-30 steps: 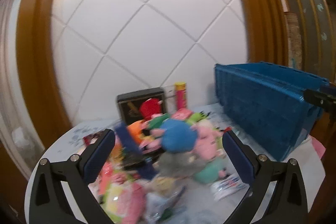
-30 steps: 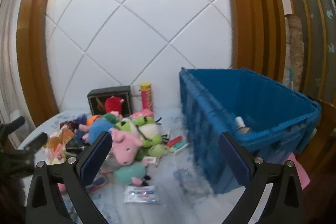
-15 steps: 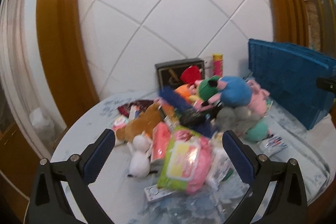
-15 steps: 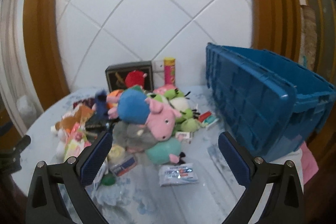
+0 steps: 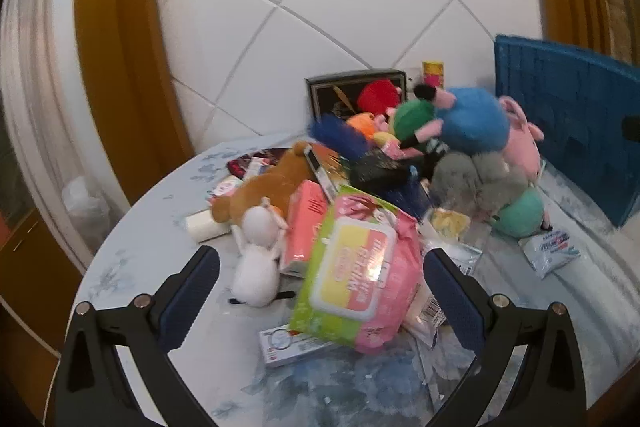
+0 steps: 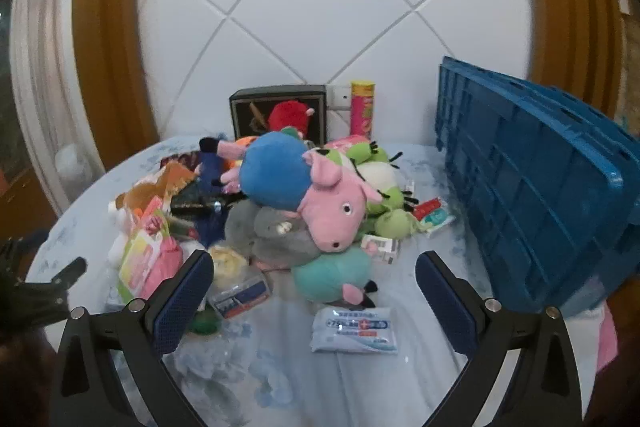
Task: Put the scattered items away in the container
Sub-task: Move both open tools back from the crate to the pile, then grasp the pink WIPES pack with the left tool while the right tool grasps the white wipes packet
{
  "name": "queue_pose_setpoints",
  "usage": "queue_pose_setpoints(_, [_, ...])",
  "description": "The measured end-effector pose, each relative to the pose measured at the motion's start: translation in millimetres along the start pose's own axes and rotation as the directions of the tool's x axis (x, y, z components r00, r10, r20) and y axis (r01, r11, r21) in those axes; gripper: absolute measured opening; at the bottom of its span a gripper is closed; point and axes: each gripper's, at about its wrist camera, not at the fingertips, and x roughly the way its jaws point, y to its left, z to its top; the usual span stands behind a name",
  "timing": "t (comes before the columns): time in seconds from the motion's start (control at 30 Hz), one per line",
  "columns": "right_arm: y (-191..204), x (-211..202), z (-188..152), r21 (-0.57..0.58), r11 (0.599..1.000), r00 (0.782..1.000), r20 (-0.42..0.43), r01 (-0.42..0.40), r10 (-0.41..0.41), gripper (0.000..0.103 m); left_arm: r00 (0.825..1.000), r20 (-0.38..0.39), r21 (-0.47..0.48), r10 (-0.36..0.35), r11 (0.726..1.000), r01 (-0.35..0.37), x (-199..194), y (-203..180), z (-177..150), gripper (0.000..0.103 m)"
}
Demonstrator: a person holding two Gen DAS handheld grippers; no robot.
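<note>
The left gripper (image 5: 320, 291), spread wide and empty, has been swung onto the wipes pack (image 5: 356, 271); the right gripper (image 6: 314, 291), likewise empty, is aimed at the toy pile (image 6: 304, 195) left of the blue crate (image 6: 532, 171), so picking is about to begin

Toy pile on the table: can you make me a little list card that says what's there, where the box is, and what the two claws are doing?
table: round, pale blue pattern
container: blue crate, right of the pile
top of pile: pink pig plush on a grey plush
nearest left claw: pink and green wipes pack, white plush beside it
nearest right claw: white tissue packet, lying flat
left claw: open, empty
right claw: open, empty
tidied so far: cannot tell, crate's inside hidden
</note>
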Motion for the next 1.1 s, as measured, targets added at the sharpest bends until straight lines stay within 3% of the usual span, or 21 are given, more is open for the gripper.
queue_pose_setpoints(0.2, [6,20,-13,-0.04,0.999,0.999,-0.048,-0.011,0.009,0.102,0.996,-0.072,0.008,-0.053,0.999,0.054,44,-1,-9,0.103])
queue_pose_setpoints(0.37, [-11,27,-17,0.027,0.999,0.998,-0.057,0.028,-0.026,0.102,0.988,-0.126,0.076,-0.084,0.993,0.094,72,-13,-21,0.103])
queue_pose_setpoints(0.57, [-31,52,-41,0.101,0.99,0.985,-0.153,0.099,-0.083,0.102,0.979,-0.163,0.154,-0.119,0.977,0.144,93,-25,-34,0.103])
queue_pose_setpoints(0.7, [-14,72,-53,0.131,0.99,0.978,-0.206,0.057,-0.029,0.102,0.974,-0.175,0.164,-0.143,0.971,0.173,108,-24,-37,0.103])
queue_pose_setpoints(0.9, [24,89,-52,0.059,0.998,0.979,-0.204,0.016,-0.004,0.102,0.972,-0.156,0.192,-0.176,0.96,0.204,113,-20,-37,0.103])
queue_pose_setpoints(1.1, [58,111,-52,0.076,0.994,0.969,-0.228,-0.079,0.095,0.102,0.972,-0.14,0.213,-0.188,0.953,0.215,111,-17,-40,0.103])
